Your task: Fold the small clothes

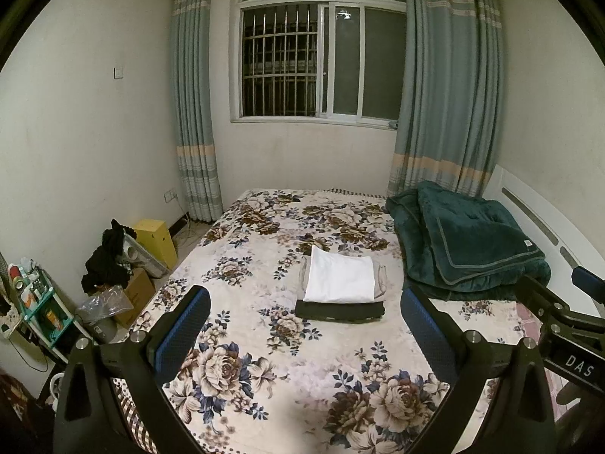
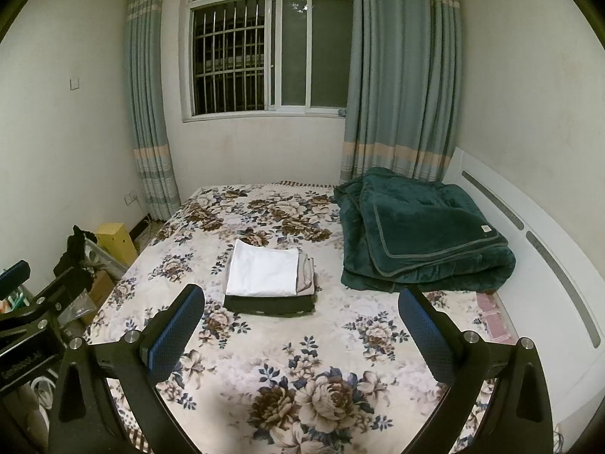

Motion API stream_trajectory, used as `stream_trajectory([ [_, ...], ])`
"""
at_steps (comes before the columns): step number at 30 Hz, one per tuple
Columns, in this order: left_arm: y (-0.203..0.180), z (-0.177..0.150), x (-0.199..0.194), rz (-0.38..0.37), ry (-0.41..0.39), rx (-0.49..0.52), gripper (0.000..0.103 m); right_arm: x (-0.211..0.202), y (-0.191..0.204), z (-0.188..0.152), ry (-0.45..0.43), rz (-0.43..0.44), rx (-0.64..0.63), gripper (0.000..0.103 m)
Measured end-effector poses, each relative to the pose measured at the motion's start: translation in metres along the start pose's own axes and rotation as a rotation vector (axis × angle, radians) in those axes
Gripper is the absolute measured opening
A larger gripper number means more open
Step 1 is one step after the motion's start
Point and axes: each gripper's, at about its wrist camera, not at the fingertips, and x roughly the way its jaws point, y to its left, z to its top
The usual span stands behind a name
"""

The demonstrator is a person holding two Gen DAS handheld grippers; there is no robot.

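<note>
Nothing is held between the jaws of either tool; the left gripper point(image 1: 304, 331) is seen spread wide, its blue pads point(image 1: 183, 331) well apart over bare bedspread, and the right gripper point(image 2: 300, 331) is spread just as wide, nothing being touched by it either; both are held above the near part of the bed point(image 2: 378, 340), side by side, the right tool showing at the right edge of the left view.

Ahead of the left jaws, and slightly toward their right finger, a pile of clothes point(image 1: 340, 287) is seen lying on the flowered bedspread; from the right jaws the same pile is found ahead and toward the left finger; a white piece point(image 2: 264, 272) lies on top, a grey piece point(image 2: 307, 272) shows at its edges, and a dark piece point(image 2: 270, 304) lies underneath, nearest the jaws; all three appear squared up and flat.

Beyond the right finger, farther off, a folded green blanket point(image 2: 423, 234) is seen against the headboard; past the left finger, off the bed, boxes and a dark heap of cloth point(image 1: 107, 261) are seen on the floor.

The folding is judged to be finished or nearly so, since no loose garment is seen on the bed; should more be wanted, another garment would have to be fetched and laid flat before the jaws, or the pile neatened by a light pinch at its edges.
</note>
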Motion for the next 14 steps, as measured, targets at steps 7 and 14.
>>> stream_trajectory([
  [7, 0.0002, -0.0002, -0.0002, 0.002, 0.001, 0.000, 0.103, 0.0006, 0.0006, -0.0005, 0.001, 0.001, 0.002, 0.103],
  [14, 0.0014, 0.0015, 0.0000, 0.011, -0.007, -0.001, 0.103, -0.0005, 0.0004, -0.0014, 0.002, -0.002, 0.004, 0.103],
])
